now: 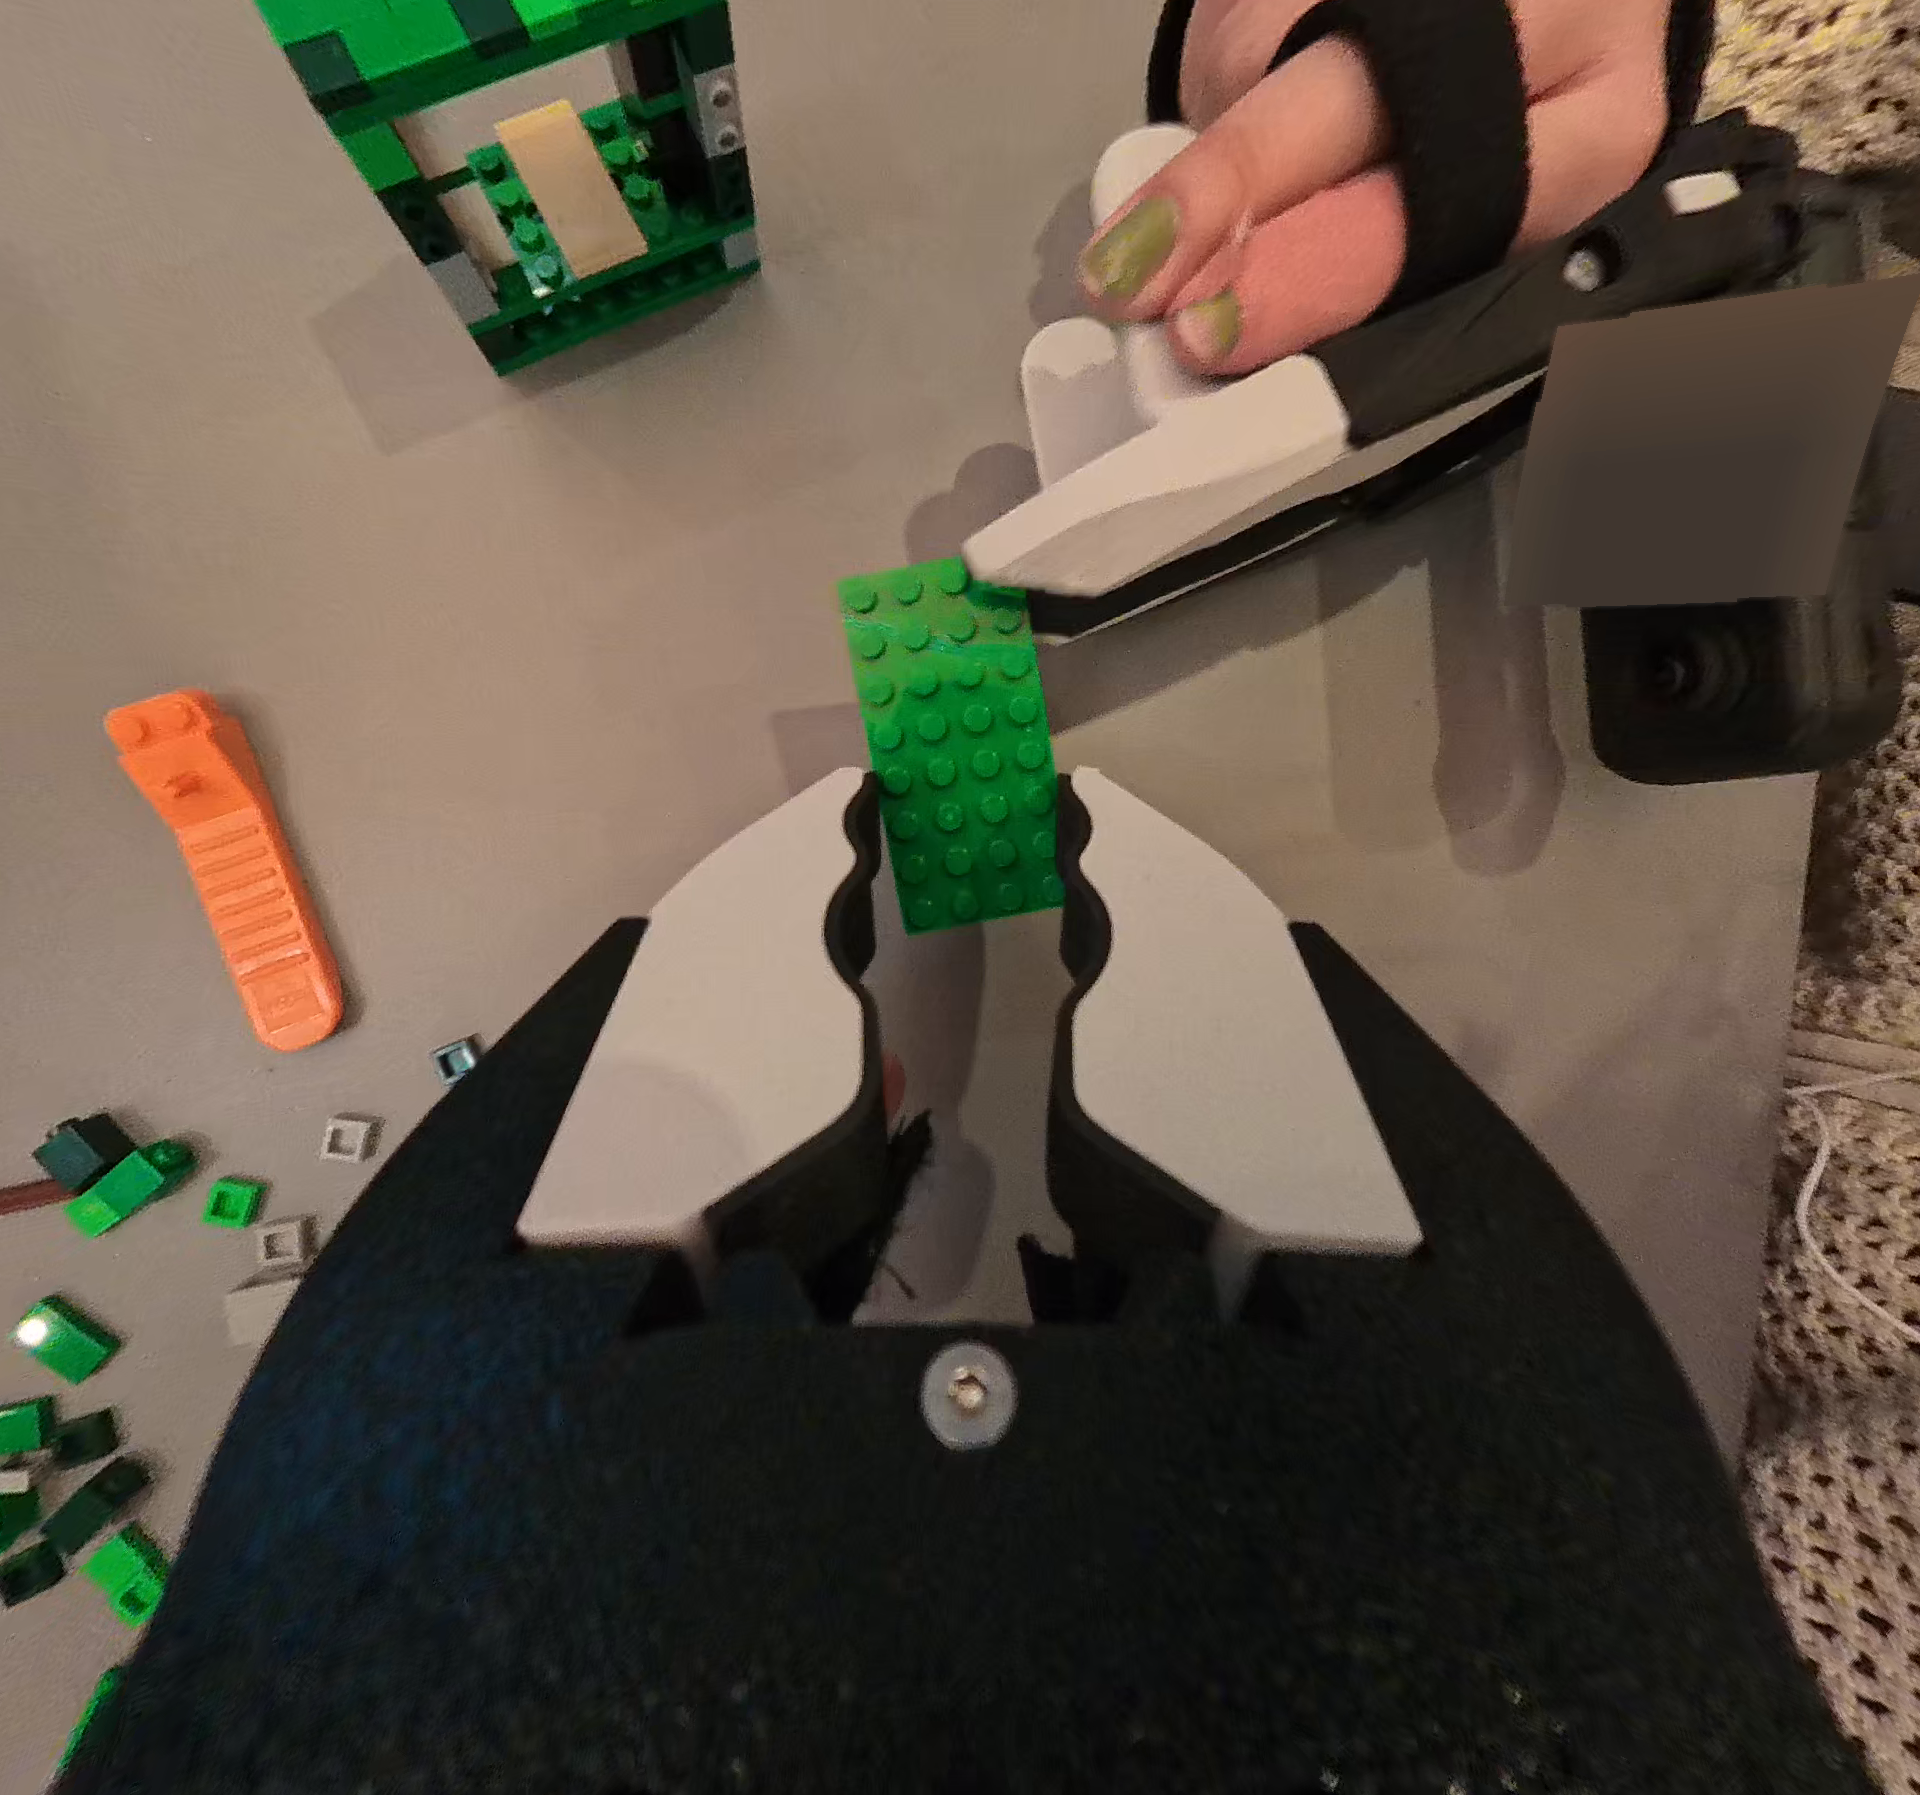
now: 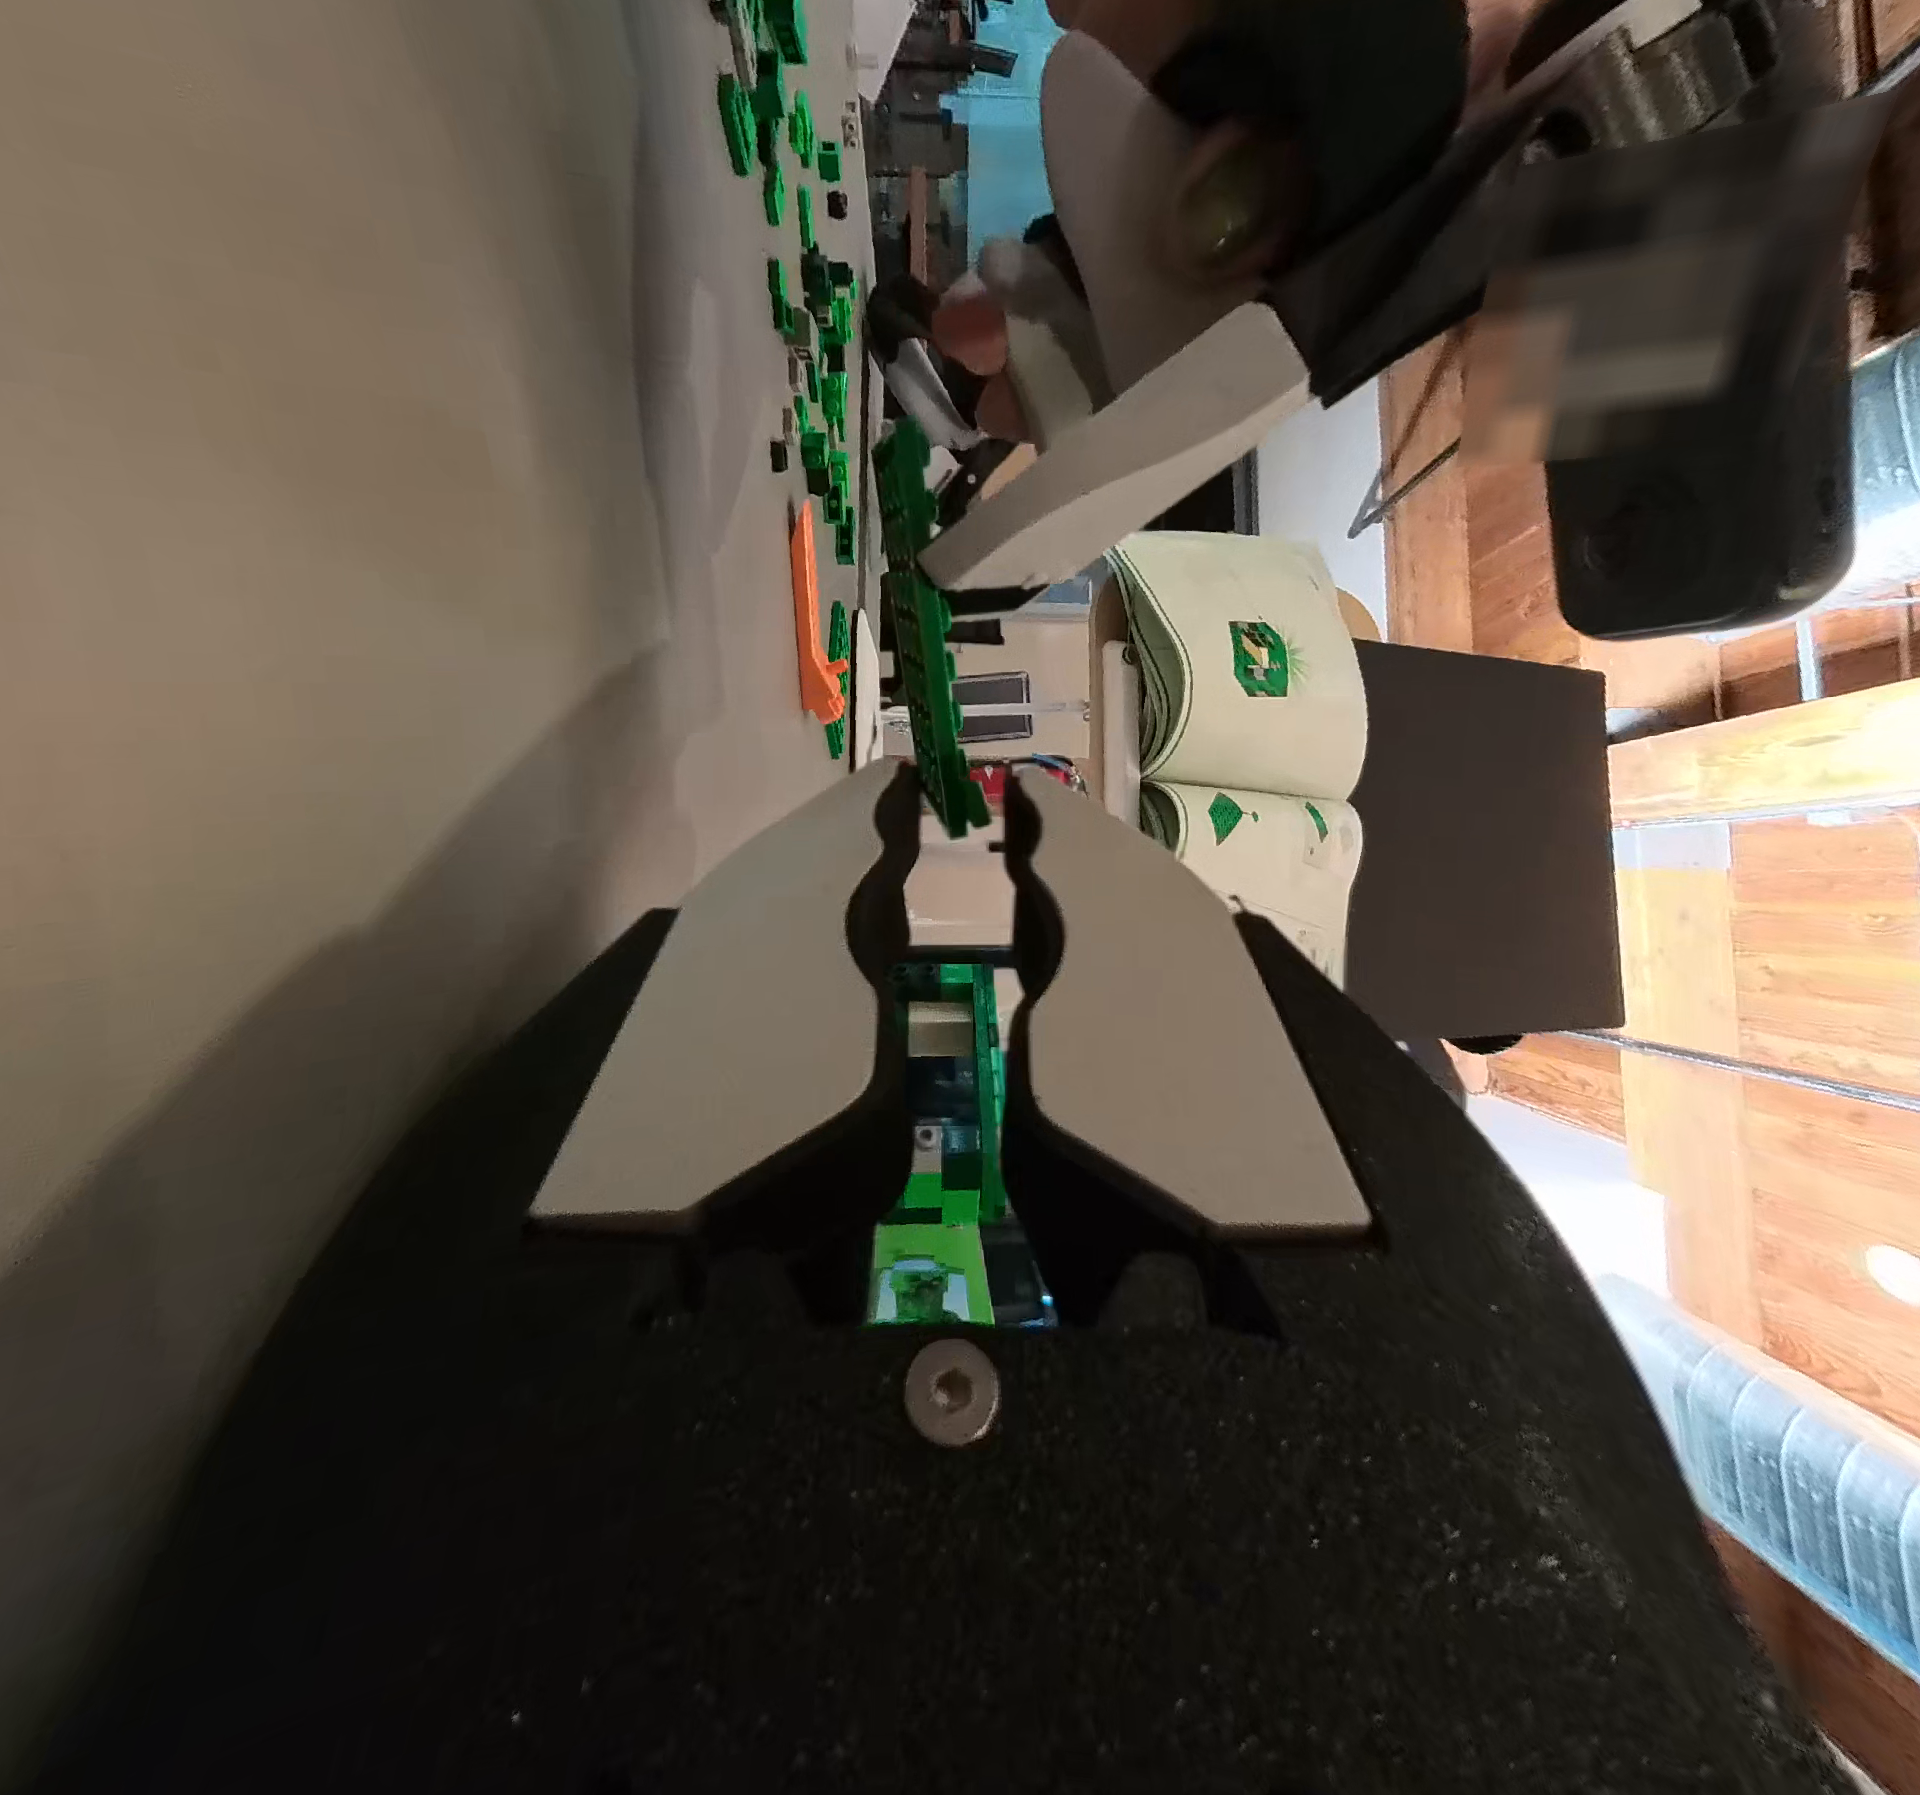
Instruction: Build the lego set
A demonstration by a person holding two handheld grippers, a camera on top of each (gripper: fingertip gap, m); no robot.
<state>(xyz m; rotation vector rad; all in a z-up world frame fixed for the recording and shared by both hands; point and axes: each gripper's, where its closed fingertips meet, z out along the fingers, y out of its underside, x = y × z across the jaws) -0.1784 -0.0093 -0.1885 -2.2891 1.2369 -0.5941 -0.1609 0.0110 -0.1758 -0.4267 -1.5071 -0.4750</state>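
Grey tabletop (image 1: 623, 540) fills most of my left wrist view, with a knitted speckled cloth (image 1: 1849, 1226) along its edge at three o'clock. At eleven o'clock stands the partly built green lego block (image 1: 488, 104), open on one face so a tan piece shows inside. An orange brick separator (image 1: 234, 872) lies flat at nine o'clock, and loose green and grey bricks (image 1: 94, 1330) are scattered toward seven o'clock.

My left gripper (image 1: 966, 846) has a bright green studded plate (image 1: 956, 748) between its fingertips, studs facing the camera; the near end sits between the black pads, which stand slightly apart and press its long edges. The plate runs away toward twelve o'clock. At its far end, my right gripper (image 1: 1023, 592) comes in from two o'clock, and its white and black tips are closed onto that end of the plate. My right hand (image 1: 1382, 156) is strapped into its handle with a black band.

From the right wrist view, turned sideways, the same plate (image 2: 920, 665) appears edge-on, one end between the tips of my right gripper (image 2: 961, 800) and the left gripper (image 2: 987, 582) clamped on the other end at twelve o'clock. An open instruction booklet (image 2: 1247, 706) sits at two o'clock.
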